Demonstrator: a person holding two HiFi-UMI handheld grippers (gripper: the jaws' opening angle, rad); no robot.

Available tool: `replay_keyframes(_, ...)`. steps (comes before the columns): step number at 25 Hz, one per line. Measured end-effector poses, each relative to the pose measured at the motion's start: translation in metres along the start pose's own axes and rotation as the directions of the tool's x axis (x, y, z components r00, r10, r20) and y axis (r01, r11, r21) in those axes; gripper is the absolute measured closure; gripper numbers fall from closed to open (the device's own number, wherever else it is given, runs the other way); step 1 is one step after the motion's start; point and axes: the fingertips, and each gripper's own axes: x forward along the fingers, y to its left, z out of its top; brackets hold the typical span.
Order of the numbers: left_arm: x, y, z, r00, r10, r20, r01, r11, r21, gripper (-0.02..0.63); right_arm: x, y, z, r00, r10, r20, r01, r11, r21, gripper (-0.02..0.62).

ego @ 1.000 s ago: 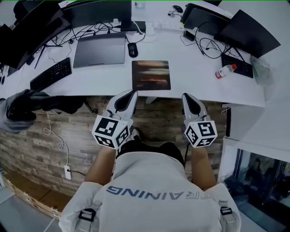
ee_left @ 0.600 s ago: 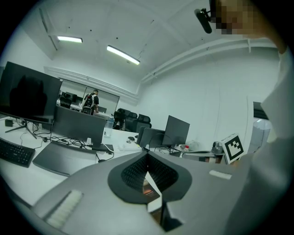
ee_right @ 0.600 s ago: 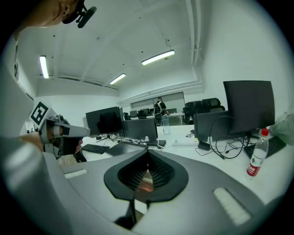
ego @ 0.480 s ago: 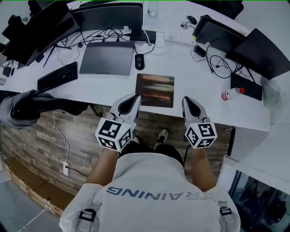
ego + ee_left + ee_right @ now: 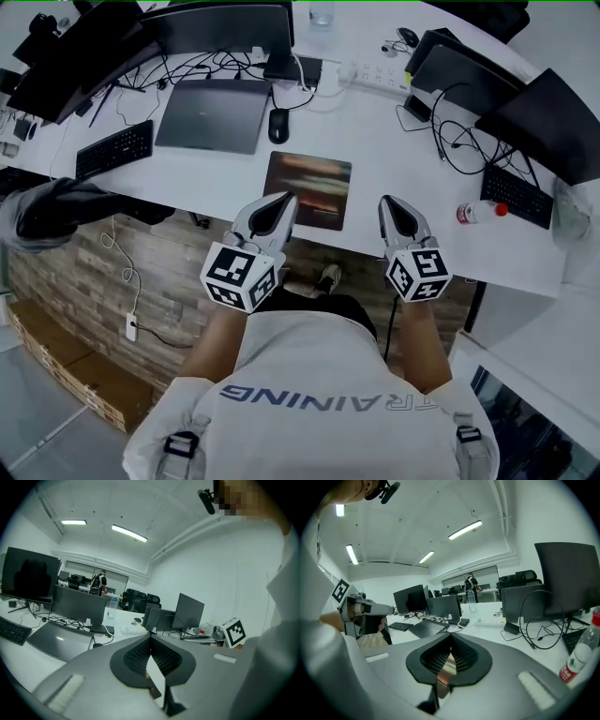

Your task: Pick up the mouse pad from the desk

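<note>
The white desk is long and a little curved. The mouse pad lies flat near its front edge. Seen from the pad, a black mouse sits at 11 o'clock. A closed grey laptop lies at 10 o'clock and a black keyboard farther out at 9 o'clock. At 3 o'clock a bottle with a red cap lies beside a second keyboard. Loose cables lie at 2 o'clock.

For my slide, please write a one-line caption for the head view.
Left gripper and right gripper, both shut, poised at the near edge of a white desk by the mouse pad.
</note>
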Motion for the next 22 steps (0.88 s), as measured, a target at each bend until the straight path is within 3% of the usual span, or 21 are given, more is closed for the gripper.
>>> replay_keyframes(3, 0.011, 0.007, -0.008, 1.0, -0.018, -0.022, 0.017, 1.0, -0.016, 0.604, 0.01, -0.001, -0.018, 0.997, -0.013, -0.076, 0.012, 1.0, -0.015, 0.552)
replay_keyframes(6, 0.016, 0.017, -0.012, 0.998, -0.041, -0.036, 0.04, 0.999, -0.024, 0.604, 0.026, 0.009, -0.05, 0.977, 0.004, -0.215, -0.012, 0.999, -0.038, 0.447)
replay_keyframes(8, 0.015, 0.028, -0.017, 0.998, -0.048, -0.047, 0.047, 0.998, -0.034, 0.604, 0.039, 0.019, -0.078, 0.948, 0.009, -0.319, -0.034, 0.997, -0.073, 0.399)
replay_keyframes(10, 0.013, 0.036, -0.022, 0.997, -0.054, -0.059, 0.051, 0.998, -0.043, 0.604, 0.052, 0.027, -0.109, 0.913, 0.0, -0.409, -0.048, 0.993, -0.107, 0.391)
replay_keyframes(18, 0.008, 0.071, -0.033, 0.995, -0.049, -0.089, 0.043, 0.997, -0.067, 0.604, 0.085, 0.036, -0.216, 0.738, -0.049, -0.673, -0.122, 0.971, -0.204, 0.333)
replay_keyframes(20, 0.007, 0.077, -0.036, 0.994, -0.046, -0.1, 0.039, 0.996, -0.074, 0.604, 0.089, 0.035, -0.228, 0.715, -0.064, -0.696, -0.132, 0.965, -0.225, 0.339)
replay_keyframes(22, 0.007, 0.081, -0.039, 0.993, -0.048, -0.111, 0.039, 0.996, -0.079, 0.604, 0.093, 0.034, -0.233, 0.709, -0.059, -0.702, -0.131, 0.968, -0.214, 0.342)
